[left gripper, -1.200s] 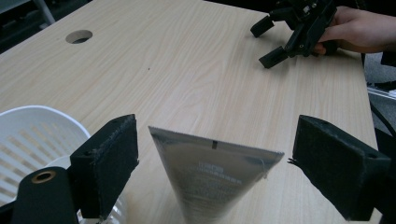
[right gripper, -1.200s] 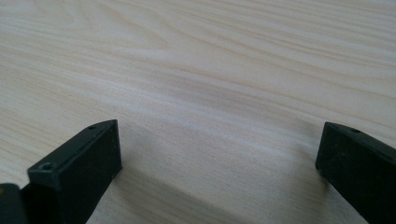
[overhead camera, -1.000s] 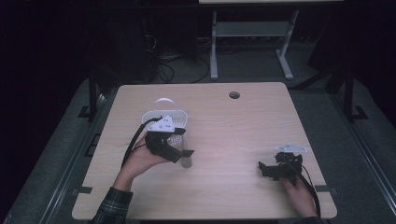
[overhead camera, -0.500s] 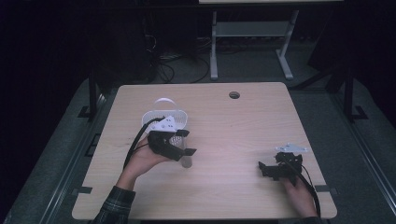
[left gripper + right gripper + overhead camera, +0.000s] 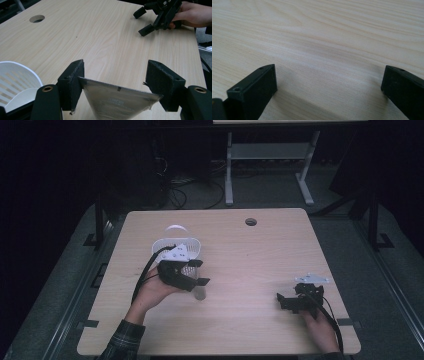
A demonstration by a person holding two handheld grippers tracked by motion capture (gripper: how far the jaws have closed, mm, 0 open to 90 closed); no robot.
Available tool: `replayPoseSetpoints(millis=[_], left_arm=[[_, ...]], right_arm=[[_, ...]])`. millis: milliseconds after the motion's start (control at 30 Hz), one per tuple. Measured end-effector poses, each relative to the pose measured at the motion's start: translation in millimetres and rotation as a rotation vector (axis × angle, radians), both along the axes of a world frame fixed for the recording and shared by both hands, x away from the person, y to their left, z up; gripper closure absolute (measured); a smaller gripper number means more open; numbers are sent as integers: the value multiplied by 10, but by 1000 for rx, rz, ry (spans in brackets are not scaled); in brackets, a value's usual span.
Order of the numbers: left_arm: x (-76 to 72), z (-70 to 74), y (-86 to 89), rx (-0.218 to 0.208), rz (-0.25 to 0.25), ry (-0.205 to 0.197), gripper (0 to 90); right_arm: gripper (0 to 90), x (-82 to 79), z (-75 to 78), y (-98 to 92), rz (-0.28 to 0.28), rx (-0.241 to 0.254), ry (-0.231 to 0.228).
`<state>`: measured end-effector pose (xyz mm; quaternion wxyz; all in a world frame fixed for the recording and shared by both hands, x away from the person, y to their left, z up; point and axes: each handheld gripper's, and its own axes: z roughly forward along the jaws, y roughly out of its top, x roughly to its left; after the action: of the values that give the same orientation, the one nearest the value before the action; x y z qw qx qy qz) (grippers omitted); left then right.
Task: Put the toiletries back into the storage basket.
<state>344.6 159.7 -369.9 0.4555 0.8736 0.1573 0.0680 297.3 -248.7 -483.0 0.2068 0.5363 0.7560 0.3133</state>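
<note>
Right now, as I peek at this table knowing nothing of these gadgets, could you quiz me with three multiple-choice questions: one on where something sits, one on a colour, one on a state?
1. Where is the basket relative to the left gripper?
A. Just beyond it, toward the table's far side
B. Beside the right gripper
C. On the floor

2. What colour is the basket?
A. Red
B. White
C. Green

3. What is between the left gripper's jaws?
A. Nothing
B. A pen
C. A silvery pouch

Answers: 1 A, the high view shows it behind the gripper. 2 B, its slatted wall is white. 3 C, the left gripper view shows the jaws pinching the pouch's edges, while the right gripper stands open over bare table.
</note>
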Motion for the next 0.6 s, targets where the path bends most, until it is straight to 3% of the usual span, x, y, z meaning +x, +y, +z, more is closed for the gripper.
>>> replayPoseSetpoints(millis=[600], left_arm=[[-64,107,32,-4,40,7,312]], right_arm=[[0,-1,1,-1,2,1,0]])
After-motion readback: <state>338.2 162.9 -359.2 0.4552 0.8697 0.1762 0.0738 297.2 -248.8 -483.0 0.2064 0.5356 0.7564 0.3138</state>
